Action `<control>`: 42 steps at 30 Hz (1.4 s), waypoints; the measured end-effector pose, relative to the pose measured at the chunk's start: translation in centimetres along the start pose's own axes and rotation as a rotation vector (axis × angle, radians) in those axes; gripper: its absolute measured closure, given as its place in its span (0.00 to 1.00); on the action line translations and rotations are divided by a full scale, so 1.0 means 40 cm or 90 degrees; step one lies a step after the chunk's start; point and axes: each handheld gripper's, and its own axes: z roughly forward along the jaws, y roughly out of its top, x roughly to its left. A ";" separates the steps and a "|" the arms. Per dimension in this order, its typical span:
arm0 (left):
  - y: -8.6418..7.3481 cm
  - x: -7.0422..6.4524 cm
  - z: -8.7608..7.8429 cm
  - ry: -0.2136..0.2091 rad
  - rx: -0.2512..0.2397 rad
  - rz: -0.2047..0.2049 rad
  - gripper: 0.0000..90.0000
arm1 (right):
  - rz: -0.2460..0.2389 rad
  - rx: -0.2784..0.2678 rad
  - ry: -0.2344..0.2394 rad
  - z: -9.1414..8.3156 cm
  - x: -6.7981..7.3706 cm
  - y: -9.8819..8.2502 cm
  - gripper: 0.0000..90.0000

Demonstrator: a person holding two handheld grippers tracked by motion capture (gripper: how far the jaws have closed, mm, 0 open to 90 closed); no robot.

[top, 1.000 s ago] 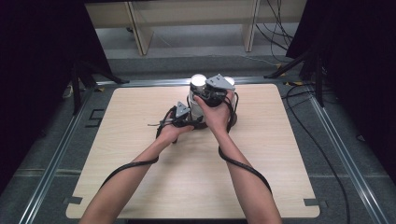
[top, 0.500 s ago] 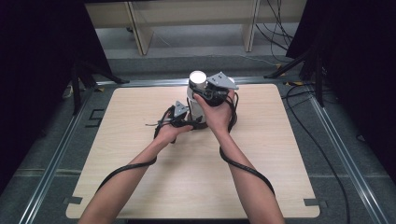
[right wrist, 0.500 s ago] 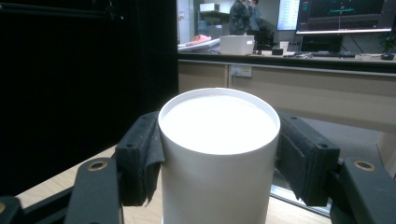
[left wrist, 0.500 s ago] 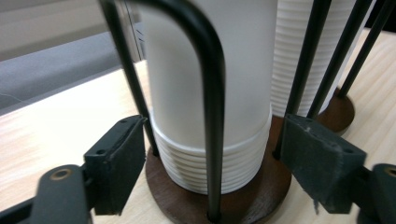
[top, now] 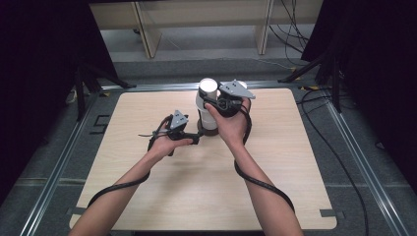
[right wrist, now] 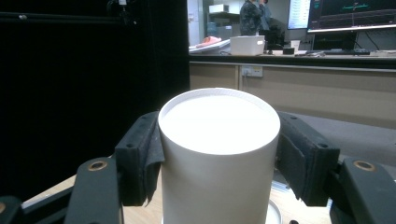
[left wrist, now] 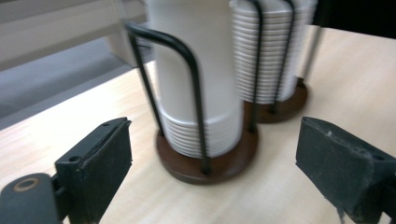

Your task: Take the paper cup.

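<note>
Two wire holders on round brown bases (left wrist: 187,173) carry stacks of white cups (left wrist: 196,93), the second stack (left wrist: 266,56) right behind the first. In the high view they stand at the table's back middle (top: 208,123). My right gripper (right wrist: 219,140) is shut on the topmost upturned white cup (right wrist: 217,186), and it sits above the holders (top: 216,105). I cannot tell whether that cup is free of the stack. My left gripper (left wrist: 217,140) is low by the near holder's base (top: 194,138). Its jaws have just been opening and press on nothing.
The light wooden table (top: 295,162) has a metal frame around it. Cables trail from both grippers across the table's near half (top: 260,184). Beyond the far edge stand shelf legs (top: 263,34) and black curtains on both sides.
My left gripper's jaws have spread apart, and the gripper has drawn back to the left, away from the holder. The right hand with the cup has shifted only a little.
</note>
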 end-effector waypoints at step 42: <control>-0.114 -0.081 -0.216 -0.012 -0.066 0.001 0.09 | 0.098 0.035 -0.018 -0.265 -0.078 -0.153 0.40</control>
